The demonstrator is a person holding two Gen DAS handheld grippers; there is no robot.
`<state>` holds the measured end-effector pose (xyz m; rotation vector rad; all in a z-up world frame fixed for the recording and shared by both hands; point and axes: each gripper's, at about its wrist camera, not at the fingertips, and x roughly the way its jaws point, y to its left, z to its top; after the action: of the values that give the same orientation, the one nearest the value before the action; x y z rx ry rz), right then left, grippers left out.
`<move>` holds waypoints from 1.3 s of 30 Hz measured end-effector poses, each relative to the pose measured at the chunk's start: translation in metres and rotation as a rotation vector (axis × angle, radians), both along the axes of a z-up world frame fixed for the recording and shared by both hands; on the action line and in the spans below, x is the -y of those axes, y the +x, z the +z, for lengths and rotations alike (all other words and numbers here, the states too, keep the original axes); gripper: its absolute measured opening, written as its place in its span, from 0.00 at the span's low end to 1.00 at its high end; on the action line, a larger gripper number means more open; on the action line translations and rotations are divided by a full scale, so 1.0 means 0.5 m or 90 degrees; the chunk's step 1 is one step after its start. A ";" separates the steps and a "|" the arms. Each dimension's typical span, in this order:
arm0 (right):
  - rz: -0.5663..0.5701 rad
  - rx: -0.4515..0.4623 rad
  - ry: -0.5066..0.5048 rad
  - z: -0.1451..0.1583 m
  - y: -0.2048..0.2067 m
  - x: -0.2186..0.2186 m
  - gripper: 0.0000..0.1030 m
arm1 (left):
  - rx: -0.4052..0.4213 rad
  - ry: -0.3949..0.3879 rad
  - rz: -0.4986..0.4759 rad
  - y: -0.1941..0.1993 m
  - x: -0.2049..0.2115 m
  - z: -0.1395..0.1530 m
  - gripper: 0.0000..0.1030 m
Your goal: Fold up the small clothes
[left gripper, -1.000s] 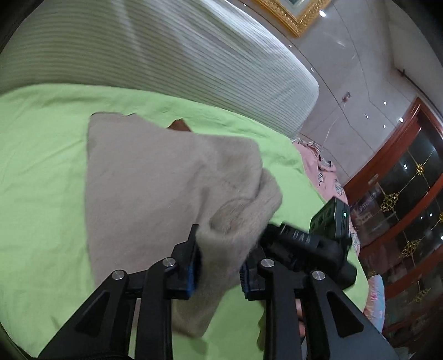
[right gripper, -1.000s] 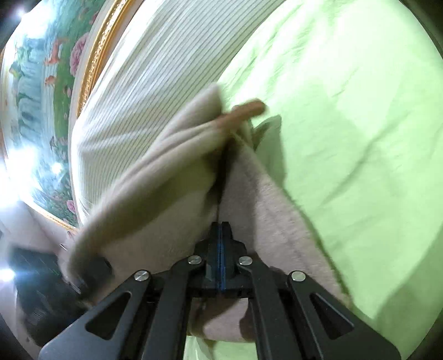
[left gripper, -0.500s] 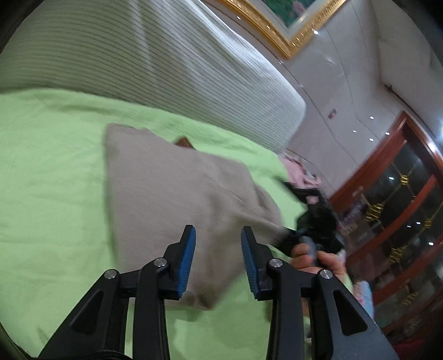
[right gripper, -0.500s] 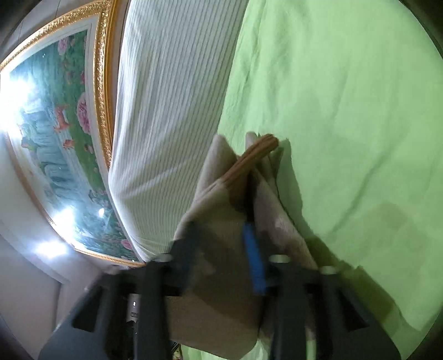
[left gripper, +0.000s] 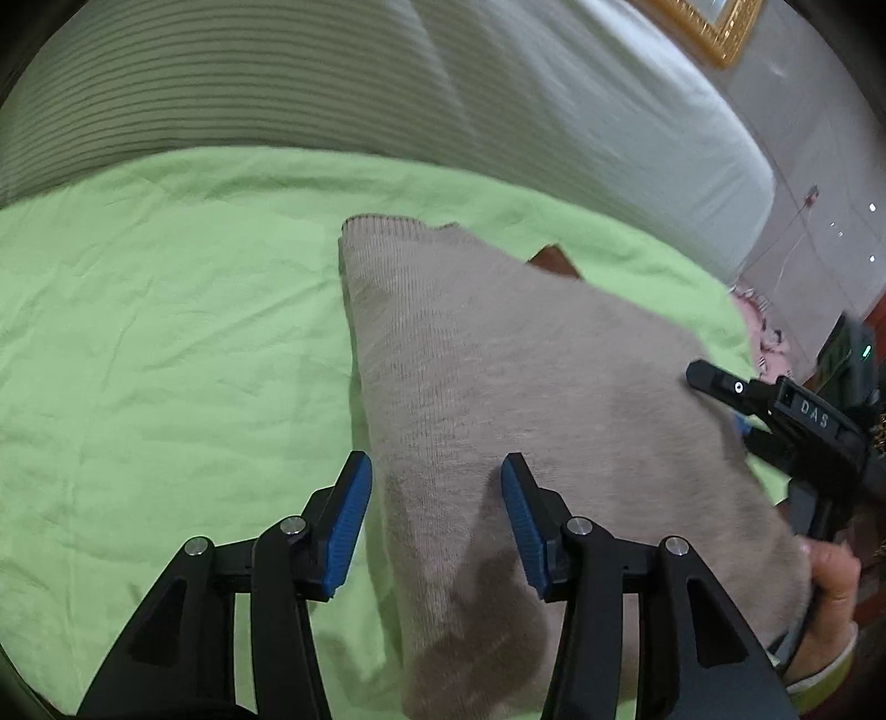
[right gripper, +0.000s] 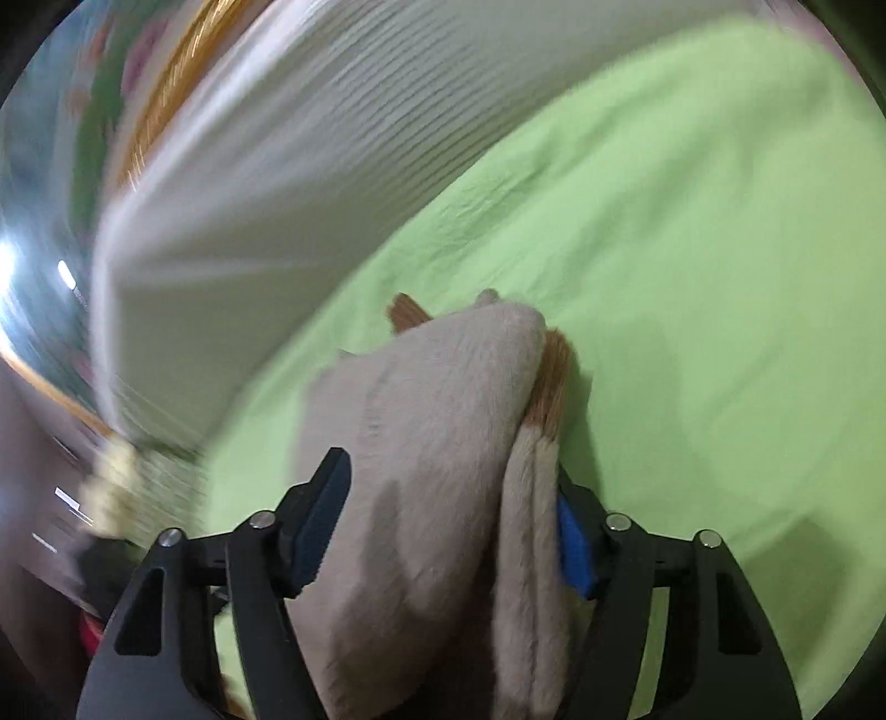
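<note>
A beige knitted garment (left gripper: 498, 360) lies folded on the green sheet (left gripper: 166, 332), with a brown trim (left gripper: 554, 260) showing at its far edge. My left gripper (left gripper: 436, 465) hovers over its near left edge. Its jaws are opening and the pads do not press the cloth that lies under them. My right gripper (left gripper: 775, 410) is at the garment's right side, held by a hand (left gripper: 830, 576). In the blurred right wrist view the right gripper (right gripper: 448, 487) stands open, with the garment (right gripper: 432, 399) and its brown trim (right gripper: 554, 376) bulging between the jaws.
A white ribbed headboard (left gripper: 387, 83) rises behind the sheet, with a gold picture frame (left gripper: 714, 27) above it. Pink cloth (left gripper: 764, 327) lies past the bed's far right corner. Green sheet (right gripper: 692, 277) stretches bare around the garment.
Both grippers have let go of the raised fold: the right went from shut to open and the left jaws widened. The garment now lies lower and flatter, and both grippers have shifted.
</note>
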<state>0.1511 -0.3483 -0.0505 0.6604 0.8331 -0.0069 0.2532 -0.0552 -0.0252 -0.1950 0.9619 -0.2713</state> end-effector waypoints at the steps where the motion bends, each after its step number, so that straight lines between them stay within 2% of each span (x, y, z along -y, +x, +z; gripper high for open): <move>1: 0.013 -0.009 -0.035 0.006 0.012 -0.008 0.49 | -0.001 0.000 0.002 0.002 -0.002 -0.005 0.50; 2: 0.028 -0.018 -0.057 0.008 0.023 -0.014 0.36 | -0.002 -0.003 0.004 0.002 -0.004 -0.008 0.50; 4: 0.049 -0.029 -0.100 0.019 0.040 -0.024 0.23 | 0.002 -0.015 0.009 -0.005 -0.011 -0.007 0.50; 5: 0.060 -0.023 -0.120 0.033 0.043 -0.037 0.20 | 0.004 -0.019 0.013 -0.009 -0.017 -0.006 0.50; 8: 0.116 0.032 -0.173 0.091 0.049 -0.075 0.19 | 0.008 -0.022 0.017 -0.026 -0.027 0.005 0.50; 11: 0.192 0.128 -0.161 0.159 0.061 -0.111 0.19 | 0.020 -0.040 0.034 -0.044 -0.048 0.024 0.49; 14: 0.267 0.257 -0.137 0.246 0.068 -0.140 0.19 | 0.051 -0.050 0.060 -0.059 -0.070 0.054 0.50; 17: 0.285 0.313 -0.141 0.282 0.089 -0.135 0.19 | 0.051 -0.028 0.059 -0.053 -0.061 0.056 0.52; 18: 0.282 0.305 -0.150 0.274 0.110 -0.131 0.18 | 0.048 -0.011 0.061 -0.049 -0.054 0.051 0.52; 20: 0.285 0.214 -0.110 0.210 0.169 -0.097 0.19 | 0.035 -0.001 0.051 -0.043 -0.040 0.036 0.52; 21: 0.279 0.179 -0.121 0.186 0.178 -0.084 0.19 | 0.027 -0.001 0.044 -0.041 -0.035 0.029 0.52; 23: 0.256 0.081 -0.183 0.109 0.188 -0.069 0.24 | 0.014 0.011 0.031 -0.037 -0.018 0.013 0.52; 25: 0.211 0.001 -0.220 0.051 0.180 -0.043 0.27 | 0.012 0.027 0.021 -0.036 -0.002 0.000 0.53; 28: 0.147 0.011 -0.177 0.042 0.129 0.013 0.55 | 0.010 0.028 0.023 -0.040 0.002 -0.006 0.53; 30: 0.112 0.037 -0.173 0.069 0.087 0.039 0.55 | 0.002 0.014 0.027 -0.042 -0.005 -0.004 0.53; 34: 0.099 0.098 -0.131 0.123 -0.022 0.042 0.56 | -0.010 0.004 0.030 -0.071 -0.023 -0.003 0.54; 37: 0.104 0.104 -0.116 0.119 -0.081 -0.004 0.56 | -0.040 -0.033 0.030 -0.095 -0.029 -0.016 0.57; 39: 0.114 0.086 -0.100 0.100 -0.102 -0.030 0.56 | -0.061 -0.054 0.032 -0.109 -0.025 -0.033 0.57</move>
<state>0.1000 -0.3332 -0.0006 0.4317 0.7501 0.1317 0.1987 -0.0426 -0.0418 -0.3114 1.0397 -0.2582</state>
